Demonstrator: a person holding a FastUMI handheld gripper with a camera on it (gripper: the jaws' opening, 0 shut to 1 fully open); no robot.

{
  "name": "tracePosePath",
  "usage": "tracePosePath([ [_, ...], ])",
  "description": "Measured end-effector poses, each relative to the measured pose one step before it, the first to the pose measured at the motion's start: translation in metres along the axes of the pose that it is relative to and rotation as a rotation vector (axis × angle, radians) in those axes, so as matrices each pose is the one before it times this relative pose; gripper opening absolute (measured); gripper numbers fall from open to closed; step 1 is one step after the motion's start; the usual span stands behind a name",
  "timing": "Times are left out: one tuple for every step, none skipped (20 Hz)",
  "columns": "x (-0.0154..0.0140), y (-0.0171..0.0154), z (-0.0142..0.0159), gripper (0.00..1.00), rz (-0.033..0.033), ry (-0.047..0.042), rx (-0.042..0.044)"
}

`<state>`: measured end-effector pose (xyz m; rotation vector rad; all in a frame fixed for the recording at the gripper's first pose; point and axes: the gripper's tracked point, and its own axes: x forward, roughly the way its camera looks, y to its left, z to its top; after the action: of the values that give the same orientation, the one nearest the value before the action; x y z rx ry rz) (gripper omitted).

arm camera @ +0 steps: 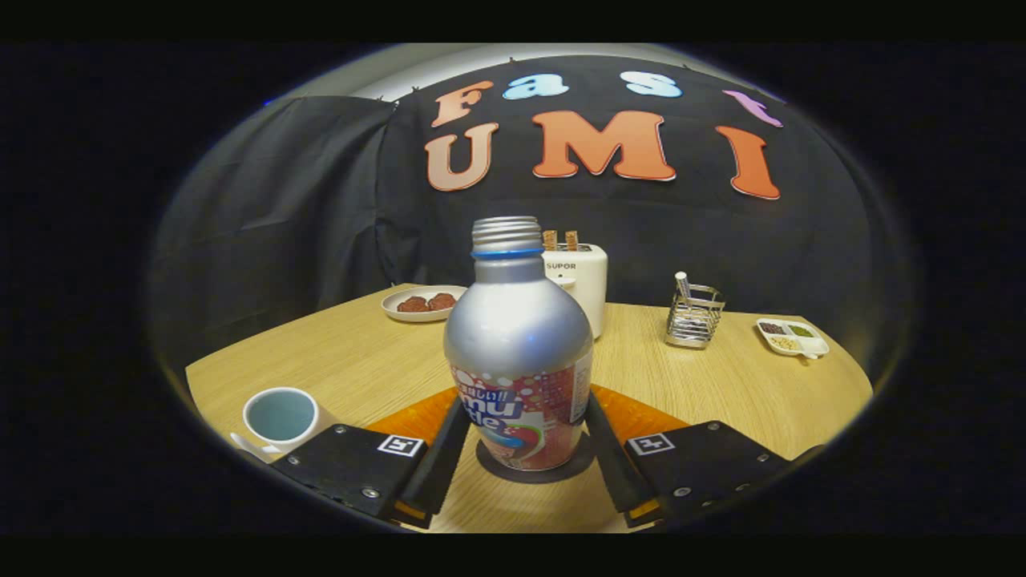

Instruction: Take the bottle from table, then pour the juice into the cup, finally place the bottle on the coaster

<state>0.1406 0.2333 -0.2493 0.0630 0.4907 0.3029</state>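
Between the fingers: gripper [521, 461], level, fingers flanking the bottle [519, 344]; contact with its sides cannot be told. Bottle upright on dark coaster [535, 474], coaster mostly hidden beneath it. Cup [280, 417] beside the left finger, partly cut off. Table [721, 385].

gripper [525, 457] with two flat angular finger plates, silver screws along their edges, a square black-and-white marker on each

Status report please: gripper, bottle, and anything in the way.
Hand-held gripper fingers flank the bottle, contact unclear. Bottle upright on dark coaster, cap off. Cup beside the left finger, nothing between.
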Motion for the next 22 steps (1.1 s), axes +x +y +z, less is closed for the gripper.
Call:
tracePosePath([
  [0.001, -0.00218, -0.00179, 0.78, -0.00824, -0.00211, -0.00339],
  [0.00059, -0.0062, 0.00124, 0.77, -0.01951, -0.01055, -0.00149],
  [0.00041, -0.00049, -0.00326, 0.77, 0.00111, 0.0034, 0.01334],
  [0.0006, 0.00144, -0.00308, 0.77, 0.01047, 0.00865, 0.01916],
  [-0.00037, -0.00032, -0.00049, 0.77, 0.00128, -0.00134, 0.0166],
  [0.00043, -0.00004, -0.00076, 0.77, 0.00244, -0.0005, 0.00757],
  [-0.00086, 0.00115, -0.00263, 0.77, 0.00314, 0.0027, -0.00154],
  [0.00088, -0.00102, -0.00215, 0.78, -0.00412, 0.00391, -0.00777],
  [-0.00053, 0.00017, 0.00321, 0.77, 0.00162, -0.01457, -0.00407],
  [0.00106, 0.0003, -0.00103, 0.78, 0.00011, -0.00022, -0.00281],
  [-0.0006, -0.00044, 0.00061, 0.79, -0.00012, -0.00636, -0.0007],
  [0.00017, -0.00002, -0.00312, 0.8, -0.00241, 0.00932, -0.00279],
  [-0.00059, -0.00027, -0.00281, 0.81, -0.00143, 0.0136, -0.00418],
  [-0.00121, 0.00032, -0.00452, 0.82, -0.00317, 0.00675, -0.00349],
  [-0.001, -0.00095, 0.00088, 0.85, -0.00674, -0.00278, -0.00314],
  [-0.00403, -0.00046, 0.00398, 0.88, 0.0023, -0.01161, -0.00479],
  [-0.00676, 0.00001, 0.00389, 0.93, 0.00299, -0.01779, -0.00502],
  [-0.00585, -0.00124, 0.00165, 0.94, 0.00044, -0.00672, -0.00463],
  [-0.00568, -0.00015, 0.00111, 0.95, 0.00489, -0.00436, -0.00676],
  [-0.0068, -0.00011, 0.00457, 0.95, 0.00034, -0.01381, -0.0032],
  [-0.00632, -0.00099, 0.00518, 0.95, -0.00043, -0.01306, -0.00033],
  [-0.00687, -0.00109, 0.00428, 0.95, -0.00141, -0.01434, 0.00356],
])
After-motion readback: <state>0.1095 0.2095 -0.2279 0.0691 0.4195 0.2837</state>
